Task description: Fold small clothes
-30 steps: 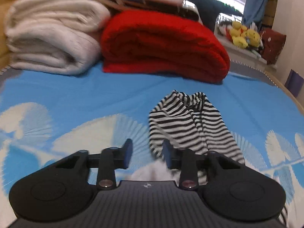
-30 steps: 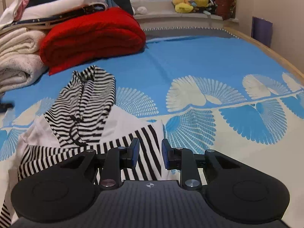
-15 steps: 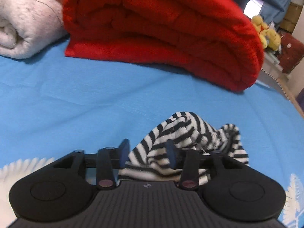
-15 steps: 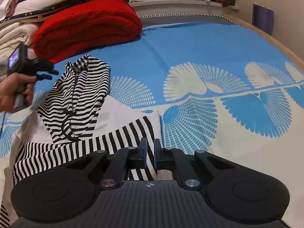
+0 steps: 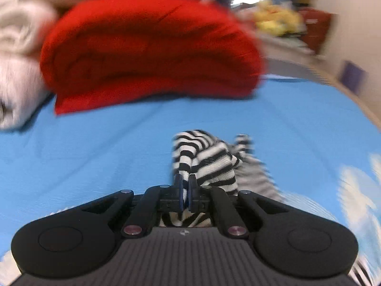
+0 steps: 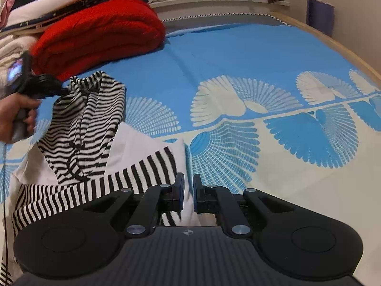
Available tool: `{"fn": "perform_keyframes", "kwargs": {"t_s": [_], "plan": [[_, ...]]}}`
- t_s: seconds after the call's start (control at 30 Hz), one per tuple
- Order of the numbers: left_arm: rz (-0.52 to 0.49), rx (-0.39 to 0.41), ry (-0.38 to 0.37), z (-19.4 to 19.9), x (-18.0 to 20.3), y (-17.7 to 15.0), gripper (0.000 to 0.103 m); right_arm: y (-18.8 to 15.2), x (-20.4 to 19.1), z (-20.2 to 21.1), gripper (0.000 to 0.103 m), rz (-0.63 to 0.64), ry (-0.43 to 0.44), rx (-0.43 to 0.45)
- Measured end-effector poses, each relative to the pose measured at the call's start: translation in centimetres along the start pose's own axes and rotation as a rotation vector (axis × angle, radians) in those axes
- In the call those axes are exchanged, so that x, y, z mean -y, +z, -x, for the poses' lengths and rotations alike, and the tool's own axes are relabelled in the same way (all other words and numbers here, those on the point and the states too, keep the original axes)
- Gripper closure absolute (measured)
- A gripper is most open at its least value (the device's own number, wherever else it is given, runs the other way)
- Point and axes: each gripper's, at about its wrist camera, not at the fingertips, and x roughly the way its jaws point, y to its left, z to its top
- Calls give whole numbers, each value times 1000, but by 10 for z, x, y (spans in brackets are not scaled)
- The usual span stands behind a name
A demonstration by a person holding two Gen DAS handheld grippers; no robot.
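Striped garment (image 5: 204, 159) pinched between left gripper (image 5: 185, 186) jaws, lifted.

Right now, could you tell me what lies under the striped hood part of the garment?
Under the striped hood, a white garment body shows beside it, lying on the blue bedsheet. What lies directly beneath the hood's middle is covered.

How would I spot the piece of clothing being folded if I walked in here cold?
Start at the big red folded blanket at the far end of the blue bed sheet. Just in front of it lies the small striped garment, its far end pinched by the left tool. It is the only black-and-white striped thing there; the bedding piled behind is plain red or white.
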Motion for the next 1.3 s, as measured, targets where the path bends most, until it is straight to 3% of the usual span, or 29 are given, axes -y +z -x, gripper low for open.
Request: {"fn": "perform_keyframes", "kwargs": {"t_s": [0.07,0.2,0.27,0.33,0.4,0.43,0.5,0.6,0.67,0.73,0.83,1.0,1.03,1.07,1.1,1.2,1.3], "plan": [[-123,48,-78,62,25,-23,100,1,4,6,96,-13,0,14],[-372,94,-259,197,69,-103,100,3,11,19,96,-48,11,39],[-448,20,-350,251,83,-154,102,2,14,28,96,-69,28,59],[-464,-113,-419,288,88,-202,99,0,16,35,95,-88,42,70],[-380,-146,-454,315,80,-229,98,-1,17,41,94,-114,63,78],[-282,-136,-443,323,71,-234,96,-3,19,44,94,-131,78,77],[-13,-111,-346,324,43,-234,95,-6,20,49,88,-161,123,69],[355,-105,-218,304,11,-245,93,-11,17,50,87,-191,182,45],[515,-141,-203,280,2,-256,88,-16,12,46,85,-206,229,5],[607,-230,-233,253,5,-263,80,-20,6,33,79,-228,288,-74],[690,-302,-295,220,1,-266,57,-33,-5,8,73,-246,334,-221],[701,-376,-166,187,7,-273,58,-55,-21,-26,71,-253,284,-366],[708,-391,-176,184,9,-276,66,-57,-23,-30,71,-264,281,-370],[697,-396,-195,182,10,-277,94,-58,-24,-31,77,-270,277,-369],[675,-382,-193,184,11,-274,101,-58,-26,-32,93,-275,275,-360],[622,-220,-181,213,2,-250,102,-50,-23,-24,101,-336,329,-285],[580,86,-127,261,-25,-223,102,-32,-6,3,102,-453,476,-105]]}}
